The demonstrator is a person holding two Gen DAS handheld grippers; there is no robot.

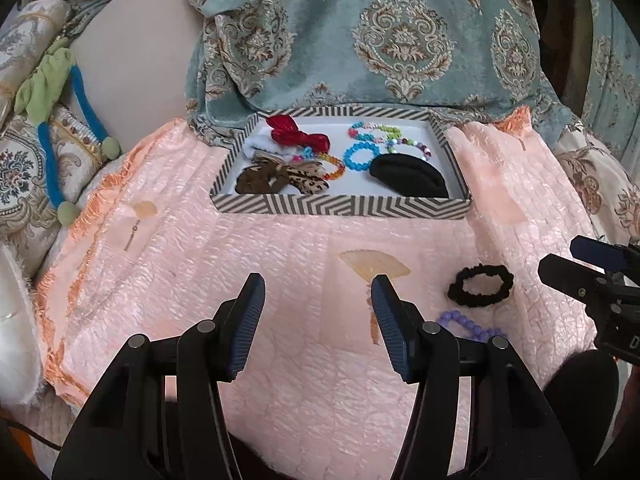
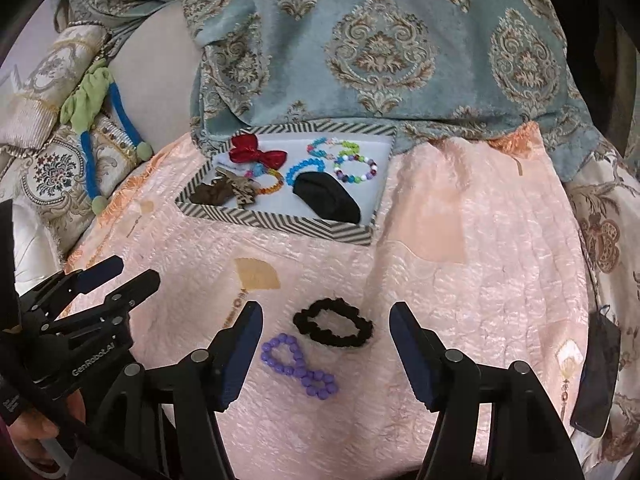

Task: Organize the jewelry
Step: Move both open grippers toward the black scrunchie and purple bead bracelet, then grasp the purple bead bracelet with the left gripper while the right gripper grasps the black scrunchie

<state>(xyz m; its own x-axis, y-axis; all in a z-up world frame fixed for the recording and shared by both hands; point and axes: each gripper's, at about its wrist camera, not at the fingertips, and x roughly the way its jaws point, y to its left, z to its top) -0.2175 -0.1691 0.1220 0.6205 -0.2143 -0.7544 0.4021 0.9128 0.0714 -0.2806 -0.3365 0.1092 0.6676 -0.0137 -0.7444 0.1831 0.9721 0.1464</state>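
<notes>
Here, purple bead bracelet (image 2: 298, 365) (figure-eight), black scrunchie (image 2: 333, 327) beside

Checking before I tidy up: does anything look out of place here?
Yes: a black scrunchie and a purple bead bracelet lie on the pink quilt, outside the striped tray holding the other pieces.

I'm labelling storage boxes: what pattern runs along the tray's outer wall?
Grey-and-white chevron stripes on the tray, clearest in the left wrist view.
</notes>
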